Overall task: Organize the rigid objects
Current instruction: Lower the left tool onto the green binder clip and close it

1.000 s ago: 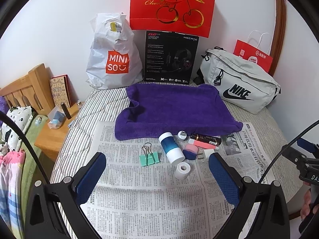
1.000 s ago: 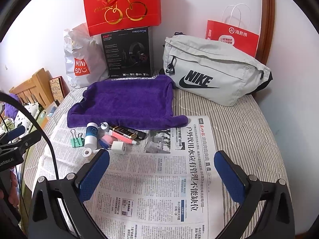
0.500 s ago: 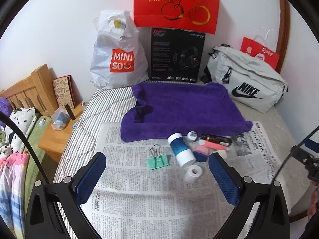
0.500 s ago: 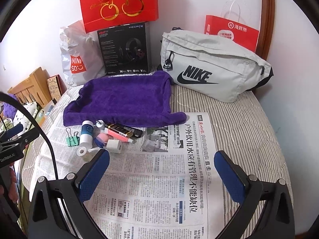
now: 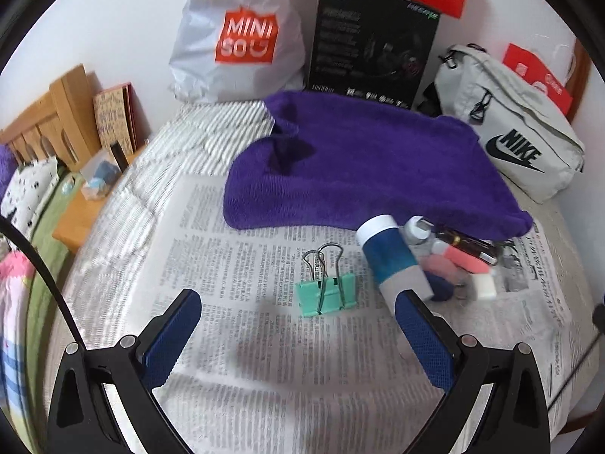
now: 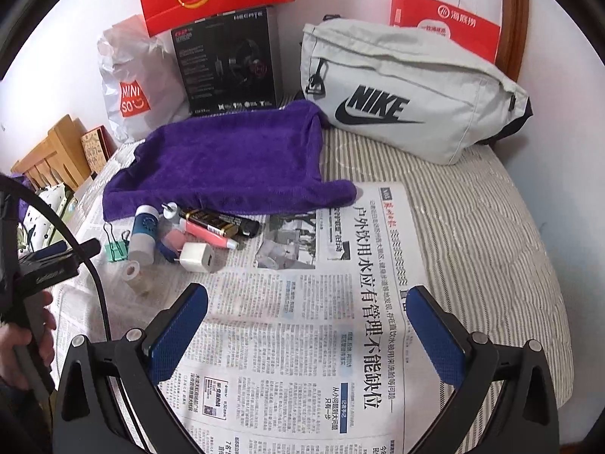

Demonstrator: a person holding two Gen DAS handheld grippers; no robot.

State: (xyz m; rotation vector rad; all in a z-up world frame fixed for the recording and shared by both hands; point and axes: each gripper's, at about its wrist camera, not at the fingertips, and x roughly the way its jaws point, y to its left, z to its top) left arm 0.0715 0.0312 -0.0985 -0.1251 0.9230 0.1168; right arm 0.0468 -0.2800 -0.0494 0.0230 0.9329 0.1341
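Blue-padded fingers of the left gripper [image 5: 298,335] stand wide apart and hold nothing, low over the newspaper [image 5: 264,370]. Just ahead lies a mint green binder clip [image 5: 328,294] with wire handles, and beside it a blue and white bottle [image 5: 393,257]. Beyond, the purple towel [image 5: 363,174] borders the pile. The right gripper [image 6: 308,331], also wide open and empty, hovers over bare newspaper near the bed edge.

Bare newspaper [image 6: 302,340] ahead free; item cluster [image 6: 181,234] crowds purple towel [image 6: 227,159] edge, bags behind.
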